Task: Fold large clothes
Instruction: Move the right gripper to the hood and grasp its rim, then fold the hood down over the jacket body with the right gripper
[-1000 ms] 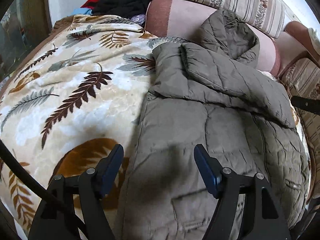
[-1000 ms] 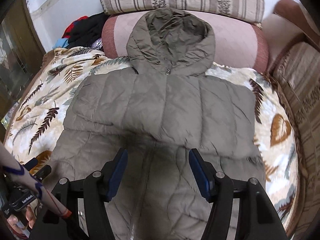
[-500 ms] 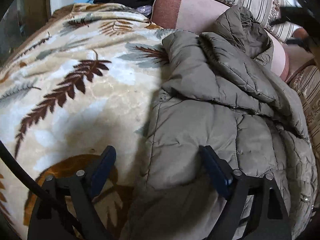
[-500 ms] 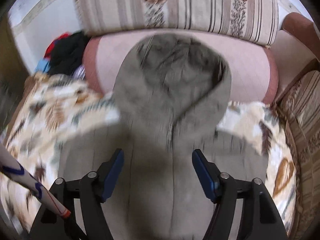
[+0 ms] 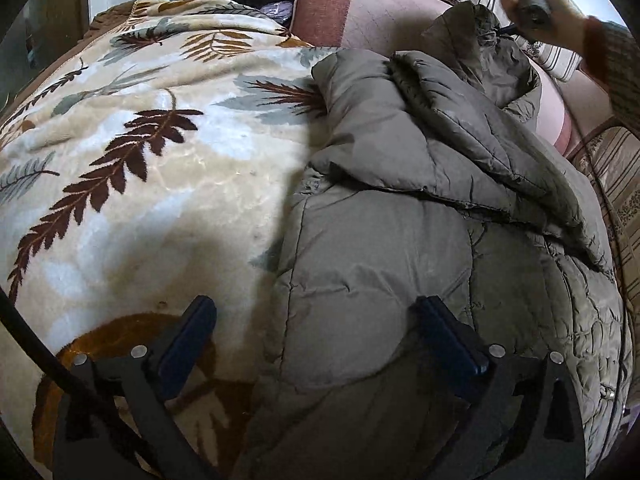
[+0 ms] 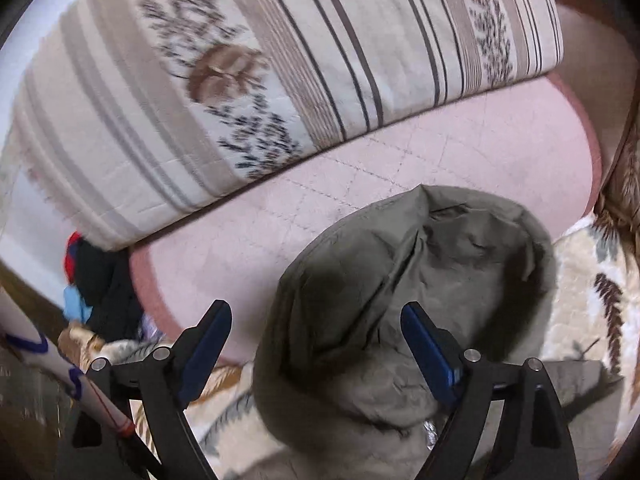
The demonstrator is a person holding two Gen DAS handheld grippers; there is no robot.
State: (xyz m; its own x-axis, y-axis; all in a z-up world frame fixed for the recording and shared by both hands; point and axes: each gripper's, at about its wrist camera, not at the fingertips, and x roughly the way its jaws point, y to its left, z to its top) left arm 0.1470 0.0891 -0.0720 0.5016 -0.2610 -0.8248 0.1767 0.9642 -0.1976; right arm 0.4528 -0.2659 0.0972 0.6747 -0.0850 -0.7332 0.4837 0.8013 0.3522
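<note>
One jacket (image 5: 400,240), lower hem cut off; hood (image 6: 420,280) blurred. Left gripper (image 5: 316,344) and right gripper (image 6: 316,344): fingers wide, just opened, holding nothing.

jacket (image 5: 420,240): on blanket (image 5: 140,160), its right part
hood (image 6: 420,280): against bolster (image 6: 400,180)
striped cushion (image 6: 280,60): atop bolster
</note>
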